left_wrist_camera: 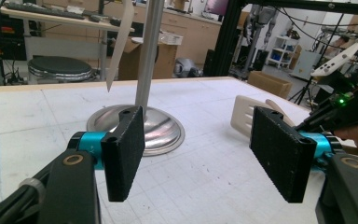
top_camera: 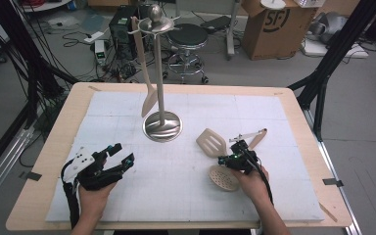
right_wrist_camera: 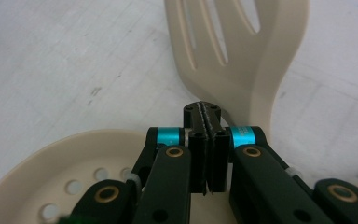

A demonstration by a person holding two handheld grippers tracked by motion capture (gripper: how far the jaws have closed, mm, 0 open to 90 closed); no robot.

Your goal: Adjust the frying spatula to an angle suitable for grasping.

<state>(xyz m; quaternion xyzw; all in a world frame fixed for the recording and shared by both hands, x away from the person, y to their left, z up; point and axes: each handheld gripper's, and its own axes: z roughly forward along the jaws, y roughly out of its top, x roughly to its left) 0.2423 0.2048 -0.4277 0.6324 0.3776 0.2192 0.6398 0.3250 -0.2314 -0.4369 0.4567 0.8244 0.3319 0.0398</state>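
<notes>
A beige slotted turner (top_camera: pixel 211 142) lies on the white mat, its handle running back to the right. A beige perforated skimmer (top_camera: pixel 223 177) lies just in front of it. My right gripper (top_camera: pixel 231 155) hovers low between the two with its jaws pressed together. In the right gripper view the right gripper (right_wrist_camera: pixel 207 112) has nothing between its pads; the turner's neck (right_wrist_camera: pixel 261 107) passes beside them and the skimmer (right_wrist_camera: pixel 74 158) lies below. My left gripper (top_camera: pixel 120 155) rests at the front left, open and empty. Its pads (left_wrist_camera: pixel 126 149) stand wide apart, facing the stand.
A metal utensil stand (top_camera: pixel 160 73) with a round base (top_camera: pixel 162 126) rises at mid-table, and a beige spatula (top_camera: pixel 148 93) hangs from its top. The white mat (top_camera: pixel 127 205) covers most of the wooden table. A stool, boxes and cables lie beyond the far edge.
</notes>
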